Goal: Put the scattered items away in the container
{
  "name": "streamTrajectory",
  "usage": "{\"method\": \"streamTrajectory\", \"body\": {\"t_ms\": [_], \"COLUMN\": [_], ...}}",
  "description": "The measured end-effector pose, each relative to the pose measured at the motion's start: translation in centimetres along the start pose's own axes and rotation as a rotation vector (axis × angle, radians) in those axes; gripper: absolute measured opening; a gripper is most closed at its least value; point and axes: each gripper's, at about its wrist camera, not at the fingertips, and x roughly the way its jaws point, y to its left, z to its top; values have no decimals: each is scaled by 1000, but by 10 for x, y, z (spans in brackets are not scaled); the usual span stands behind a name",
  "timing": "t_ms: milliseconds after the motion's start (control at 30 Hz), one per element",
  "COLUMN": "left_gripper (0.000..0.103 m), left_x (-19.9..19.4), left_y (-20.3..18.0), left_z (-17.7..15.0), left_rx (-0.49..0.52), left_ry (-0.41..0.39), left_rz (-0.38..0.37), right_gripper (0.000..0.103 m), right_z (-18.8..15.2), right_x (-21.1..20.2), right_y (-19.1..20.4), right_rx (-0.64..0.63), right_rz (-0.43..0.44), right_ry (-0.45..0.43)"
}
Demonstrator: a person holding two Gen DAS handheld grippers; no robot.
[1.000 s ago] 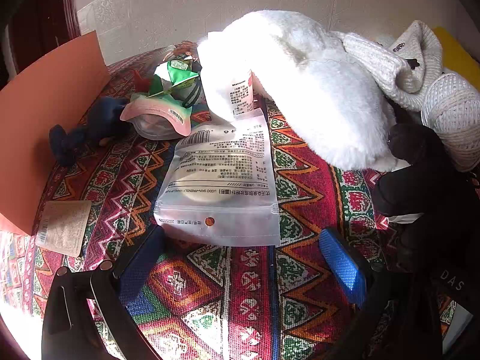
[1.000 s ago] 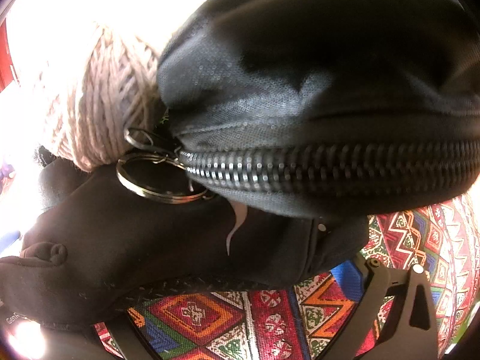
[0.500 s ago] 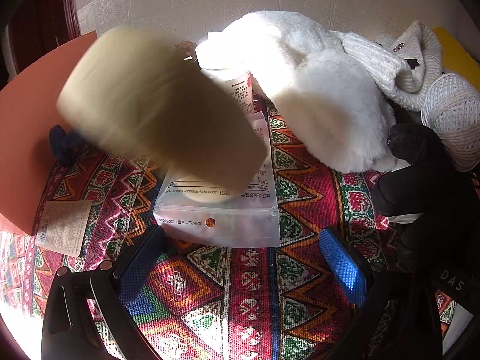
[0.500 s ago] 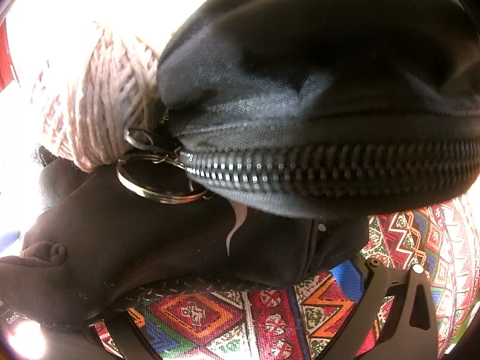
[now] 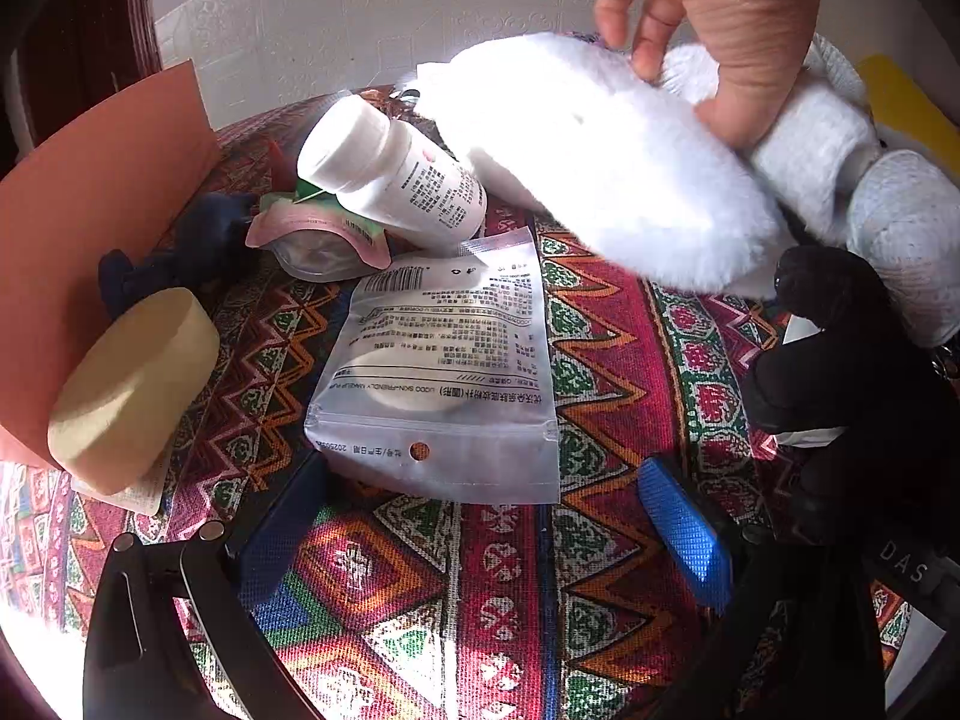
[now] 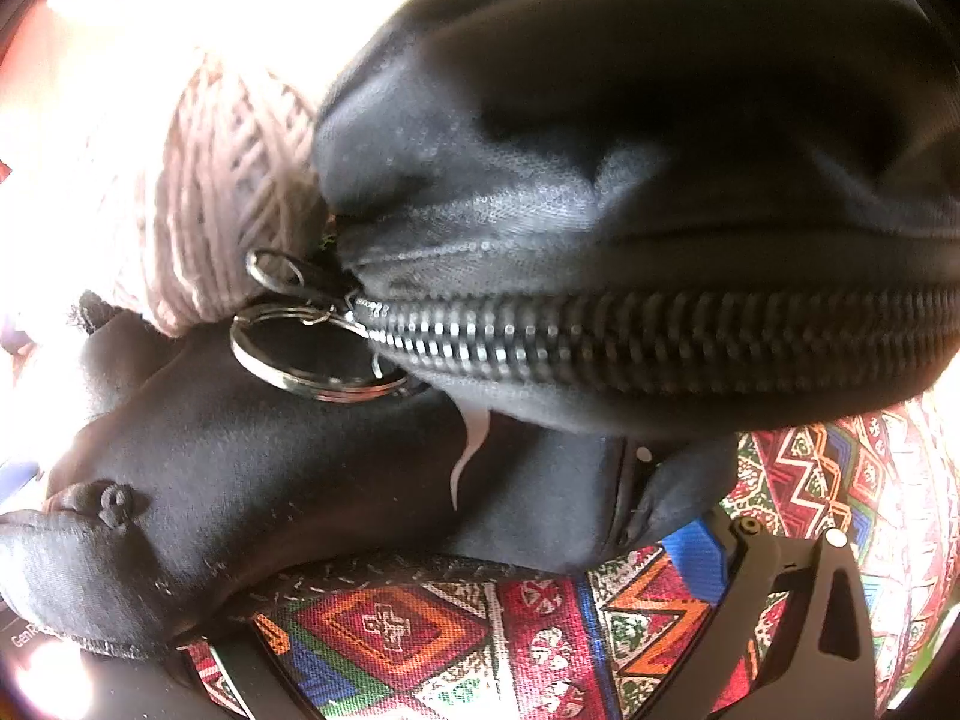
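The white bottle (image 5: 396, 180) lies tilted, cap up-left, beyond the left claw (image 5: 480, 516) (spread, empty); right claw's (image 6: 468, 612) spread unclear.

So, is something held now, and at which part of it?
Neither gripper holds anything. The left gripper is open over the cloth. A bare hand touches the white fluffy item at its upper edge.

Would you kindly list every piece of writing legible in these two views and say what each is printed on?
"DAS": white letters on the black object at the lower right of the left wrist view.
"Gen": cut-off white letters on a dark surface at the lower left edge of the right wrist view.
Frosted plastic zip pouch: upside-down print and a barcode, too small to read reliably.
White plastic pill bottle: label text too small to read.
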Motion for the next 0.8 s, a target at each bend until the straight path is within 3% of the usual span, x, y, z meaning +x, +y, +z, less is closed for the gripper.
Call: {"method": "streamTrajectory", "body": {"t_ms": [800], "left_gripper": [103], "left_x": [4], "left_y": [3], "left_z": [5], "left_rx": [1], "left_ry": [3], "left_rz": [1], "right_gripper": [102], "right_z": [-1], "right_x": [15], "right_y": [-18], "right_rx": [3], "right_rz": [3], "right_ry": [4]}}
